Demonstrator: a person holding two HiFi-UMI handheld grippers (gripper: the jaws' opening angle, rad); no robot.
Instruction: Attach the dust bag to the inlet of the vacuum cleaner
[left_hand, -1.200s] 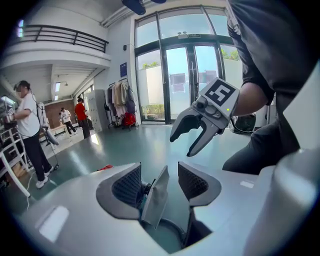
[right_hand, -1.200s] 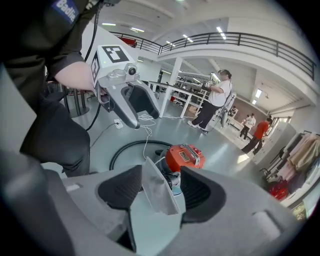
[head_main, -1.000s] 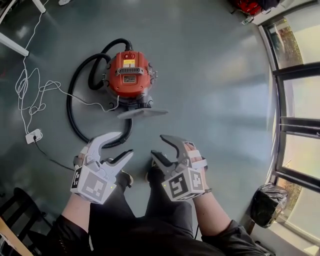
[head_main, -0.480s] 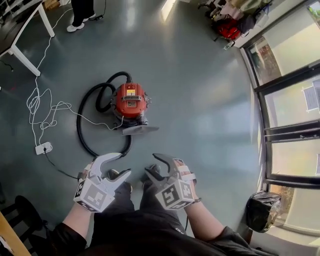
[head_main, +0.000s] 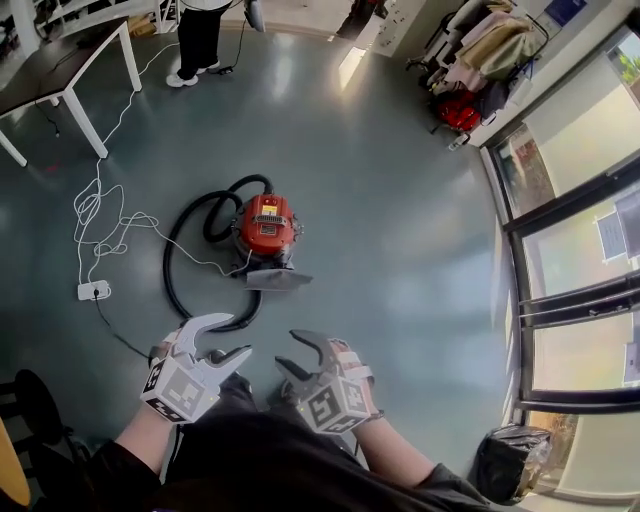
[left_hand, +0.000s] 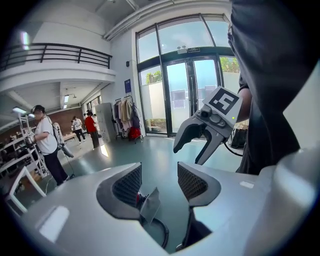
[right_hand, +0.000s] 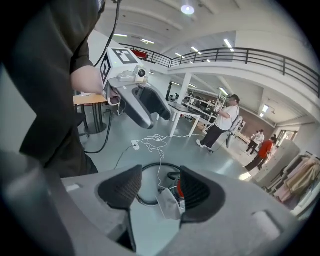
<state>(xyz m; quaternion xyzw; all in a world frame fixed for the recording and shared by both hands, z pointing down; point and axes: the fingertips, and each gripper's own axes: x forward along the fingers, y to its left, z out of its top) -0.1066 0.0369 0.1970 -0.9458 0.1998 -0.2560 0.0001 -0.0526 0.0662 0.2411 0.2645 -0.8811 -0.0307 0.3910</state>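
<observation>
A red vacuum cleaner (head_main: 266, 225) stands on the grey floor with its black hose (head_main: 178, 262) looped to its left. A flat grey dust bag (head_main: 278, 279) lies against its near side. Both grippers hang well short of it, above the person's dark trousers. My left gripper (head_main: 232, 338) is open and empty, and so is my right gripper (head_main: 290, 352). In the left gripper view the open left gripper (left_hand: 159, 182) frames the dust bag (left_hand: 150, 204). In the right gripper view the open right gripper (right_hand: 157, 187) frames the dust bag (right_hand: 170, 204) and vacuum cleaner (right_hand: 179, 190).
A white cable runs from the vacuum to a power strip (head_main: 92, 290) at the left. A white table (head_main: 60, 60) and a standing person (head_main: 200, 30) are at the far left. A clothes rack (head_main: 480, 45) stands far right, glass doors line the right side, and a black bag (head_main: 505, 465) sits at the near right.
The head view has pulled back and tilted up: the vacuum looks smaller and farther, and more of the room shows. Both grippers stay open and sit lower in the frame.
</observation>
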